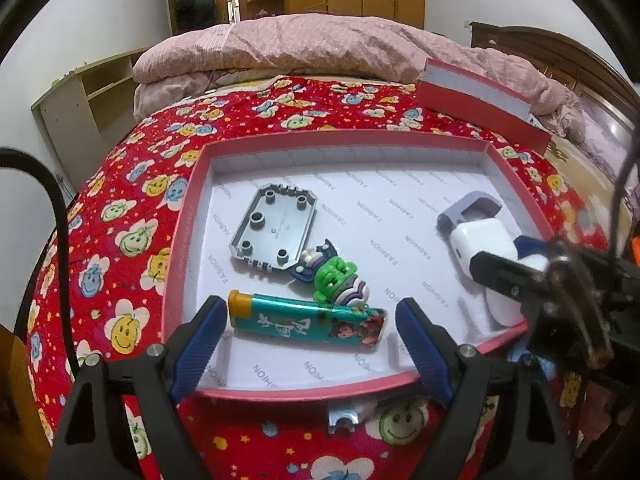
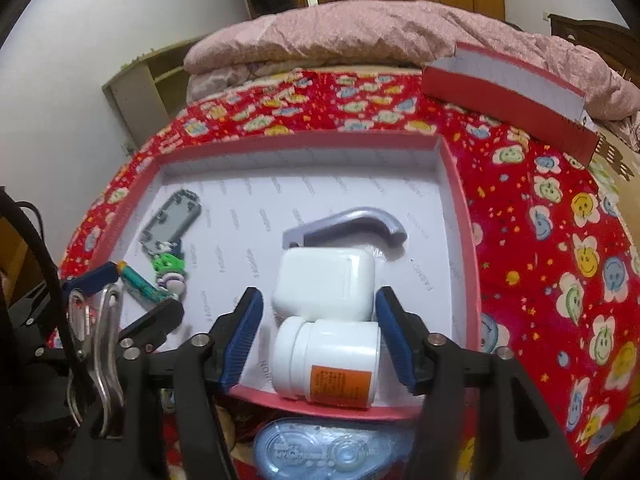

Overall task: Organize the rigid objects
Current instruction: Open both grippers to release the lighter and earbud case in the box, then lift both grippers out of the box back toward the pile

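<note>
Six items are already seen inside the pink box (image 2: 460,208). White jar (image 2: 328,360) lies at box's 6 o'clock betw. right gripper (image 2: 320,340) pads, not pressed, apparently released. Left gripper (image 1: 312,344) is wide open w/ nothing gripped. Blue tape dispenser (image 2: 332,452) is left outside.

We hold both claws tilted downward: our left claw (image 1: 311,344) gapes wide and empty, our right claw (image 2: 319,334) stands partly parted, pads pressing nothing.
</note>
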Demonstrator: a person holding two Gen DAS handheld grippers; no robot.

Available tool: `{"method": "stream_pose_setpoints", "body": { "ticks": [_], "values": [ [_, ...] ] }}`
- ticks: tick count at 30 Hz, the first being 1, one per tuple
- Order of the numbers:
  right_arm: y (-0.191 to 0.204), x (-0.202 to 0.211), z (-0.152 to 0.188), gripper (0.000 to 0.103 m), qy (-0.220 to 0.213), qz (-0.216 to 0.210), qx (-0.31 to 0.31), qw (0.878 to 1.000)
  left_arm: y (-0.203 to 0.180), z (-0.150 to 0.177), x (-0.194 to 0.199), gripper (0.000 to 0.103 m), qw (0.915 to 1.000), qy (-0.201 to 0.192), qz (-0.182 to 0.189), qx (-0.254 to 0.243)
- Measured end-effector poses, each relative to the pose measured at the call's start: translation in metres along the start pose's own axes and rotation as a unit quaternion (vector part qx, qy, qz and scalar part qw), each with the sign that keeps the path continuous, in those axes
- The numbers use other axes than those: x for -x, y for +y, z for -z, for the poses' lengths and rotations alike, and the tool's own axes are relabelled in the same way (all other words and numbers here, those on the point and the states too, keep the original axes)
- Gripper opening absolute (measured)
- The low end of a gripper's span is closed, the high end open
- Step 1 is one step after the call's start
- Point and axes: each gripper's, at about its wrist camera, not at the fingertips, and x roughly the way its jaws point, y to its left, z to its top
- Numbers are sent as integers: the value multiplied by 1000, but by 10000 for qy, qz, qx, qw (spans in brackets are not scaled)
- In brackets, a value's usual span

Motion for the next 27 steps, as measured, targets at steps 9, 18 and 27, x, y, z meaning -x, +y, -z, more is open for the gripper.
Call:
{"method": "stream_pose_setpoints", "body": {
  "ticks": [9,18,27],
  "values": [
    [9,28,1,77,-401,-116,178,9990,0,1,9,89,9998,169,102,12],
    [7,42,16,77,-486,-296,9,9984,11,9,35,89,9995,52,133,268],
    [1,59,33,77,-583,-366,-130,9975,16,21,53,89,9992,68,156,362]
  ]
}}
